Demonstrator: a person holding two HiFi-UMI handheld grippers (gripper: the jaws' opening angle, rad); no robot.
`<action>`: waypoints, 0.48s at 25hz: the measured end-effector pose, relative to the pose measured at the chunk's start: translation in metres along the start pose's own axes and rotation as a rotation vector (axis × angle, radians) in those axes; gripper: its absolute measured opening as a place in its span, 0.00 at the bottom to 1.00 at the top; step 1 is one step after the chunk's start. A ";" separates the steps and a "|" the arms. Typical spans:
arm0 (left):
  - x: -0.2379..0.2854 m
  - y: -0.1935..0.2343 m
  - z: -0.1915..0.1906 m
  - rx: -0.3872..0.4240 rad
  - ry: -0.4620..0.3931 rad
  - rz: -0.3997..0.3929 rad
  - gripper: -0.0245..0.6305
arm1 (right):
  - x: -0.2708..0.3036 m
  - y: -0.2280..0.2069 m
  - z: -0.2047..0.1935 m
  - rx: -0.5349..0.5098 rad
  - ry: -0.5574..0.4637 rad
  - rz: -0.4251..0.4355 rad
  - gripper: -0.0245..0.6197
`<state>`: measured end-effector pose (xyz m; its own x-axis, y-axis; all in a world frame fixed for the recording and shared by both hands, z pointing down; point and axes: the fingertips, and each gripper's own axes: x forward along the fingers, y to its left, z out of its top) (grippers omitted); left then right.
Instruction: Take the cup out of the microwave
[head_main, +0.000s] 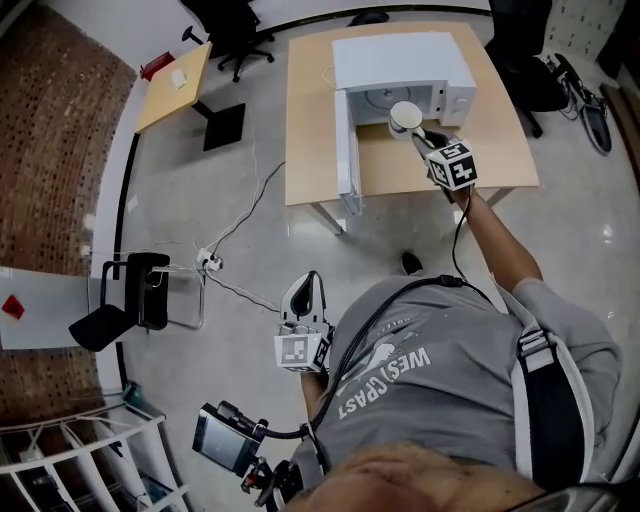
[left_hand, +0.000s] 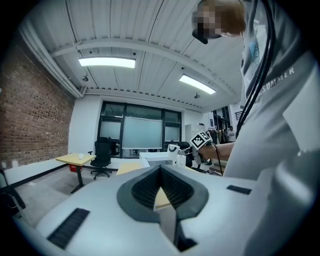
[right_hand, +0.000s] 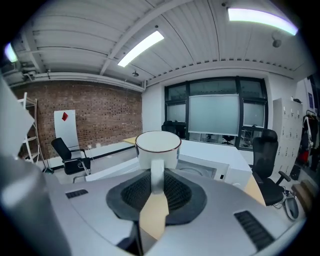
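Head view, sweeping from the left: a black chair (head_main: 125, 300) is standing by the brick wall (head_main: 50, 150). A small yellow table (head_main: 172, 88) is sitting off beyond it, and a white cable (head_main: 243, 222) is trailing over the floor toward the worktop (head_main: 312, 150). The left claw (head_main: 307, 288) is hanging low beside the person's body, over bare floor and well apart from the worktop.

Moving across, the microwave (head_main: 400, 58) is sitting against the worktop's far edge. Its door (head_main: 348, 160) is standing wide open, reaching out to the near edge. Right at the mouth of the open cavity, the white cup (head_main: 404, 117) is riding in the air, clear of the worktop. The right claw (head_main: 420, 133) is reaching to it from the near-right side, with the person's arm (head_main: 495, 235) stretched out behind.

Over to the left gripper view: that claw's jaws are lying pressed together with nothing between them. Far off to the right, the cup is showing small in the other claw, level with the microwave's top.

Now the right gripper view, and this one is clear. The jaws are pinching the cup's handle (right_hand: 156, 172), pads pressing on either side of it. The cup itself is standing just past the tips with its handle toward the camera, and the microwave is lying beyond and below it.
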<state>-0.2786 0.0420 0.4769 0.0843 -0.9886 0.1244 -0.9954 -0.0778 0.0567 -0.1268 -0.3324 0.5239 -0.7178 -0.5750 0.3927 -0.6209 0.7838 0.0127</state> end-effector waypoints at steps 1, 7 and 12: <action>-0.007 -0.002 -0.003 -0.005 0.001 -0.005 0.11 | -0.010 0.005 0.004 0.006 -0.015 0.000 0.15; -0.034 -0.015 -0.009 0.007 -0.009 -0.067 0.11 | -0.076 0.029 0.018 0.045 -0.096 -0.015 0.15; -0.040 -0.029 -0.015 0.029 -0.015 -0.137 0.11 | -0.133 0.037 0.024 0.064 -0.162 -0.043 0.15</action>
<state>-0.2526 0.0858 0.4851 0.2187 -0.9703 0.1030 -0.9756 -0.2153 0.0433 -0.0621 -0.2332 0.4497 -0.7284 -0.6418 0.2400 -0.6670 0.7443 -0.0339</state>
